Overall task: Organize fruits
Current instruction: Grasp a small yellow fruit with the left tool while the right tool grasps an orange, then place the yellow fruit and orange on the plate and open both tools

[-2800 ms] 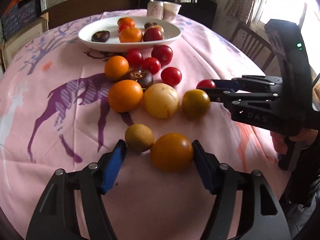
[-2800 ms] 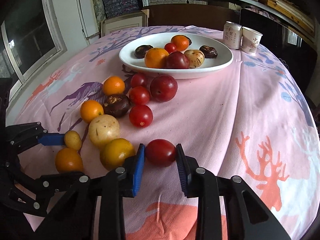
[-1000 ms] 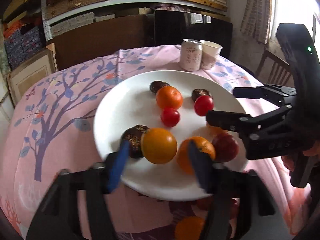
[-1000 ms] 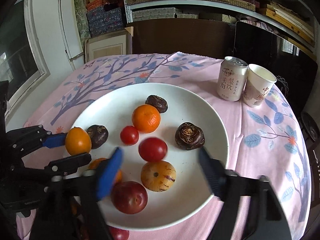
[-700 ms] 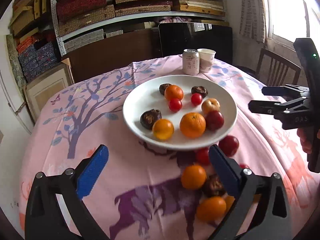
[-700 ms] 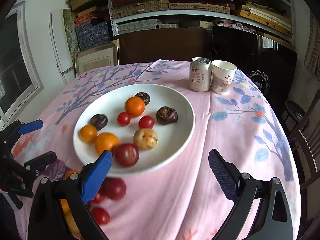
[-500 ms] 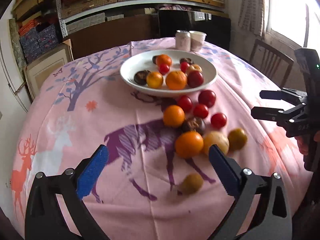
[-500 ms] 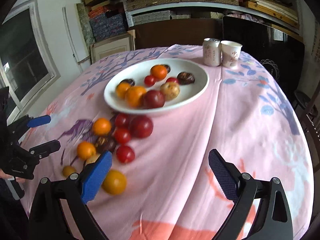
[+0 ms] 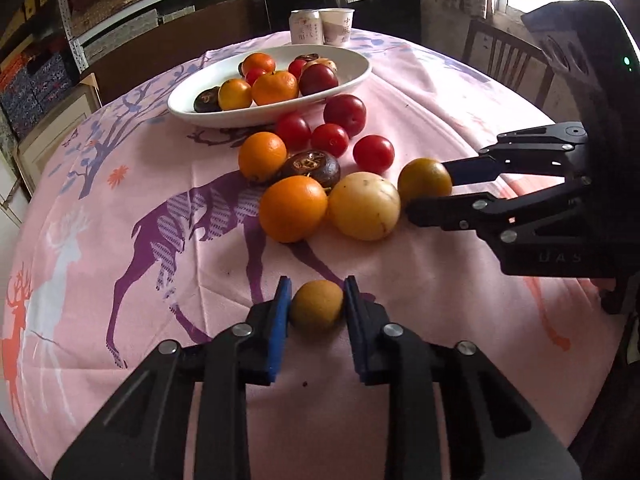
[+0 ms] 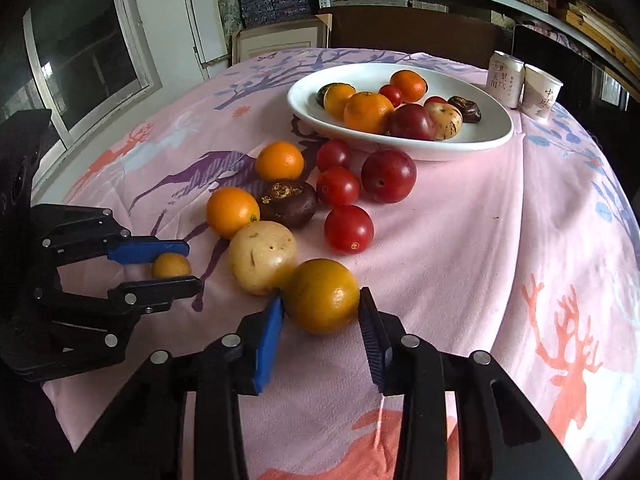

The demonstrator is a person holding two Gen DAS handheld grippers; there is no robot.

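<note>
while both grippers had hung wide half a second earlier, their jaws had just closed on fruit.
left gripper [image 9: 316, 306] clenched one small brown fruit [image 9: 317, 304]; right gripper [image 10: 322, 314] clenched one yellow-green orange [image 10: 322, 296]; nine loose fruits remained beside one white plate [image 9: 348, 76].

table [image 10: 500, 240] | pink cloth | plate [image 10: 472, 136], loose fruits [image 10: 348, 229], can [image 10: 505, 79], cup [image 10: 541, 91]

A small tan fruit [image 9: 317, 305] and a greenish-orange fruit [image 10: 322, 295] lie on pink cloth, fingers closing.

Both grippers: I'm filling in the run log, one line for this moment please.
left gripper: just closed on small brown fruit | right gripper: just closed on yellow-green fruit | both fruits on tablecloth | plate: partly filled
</note>
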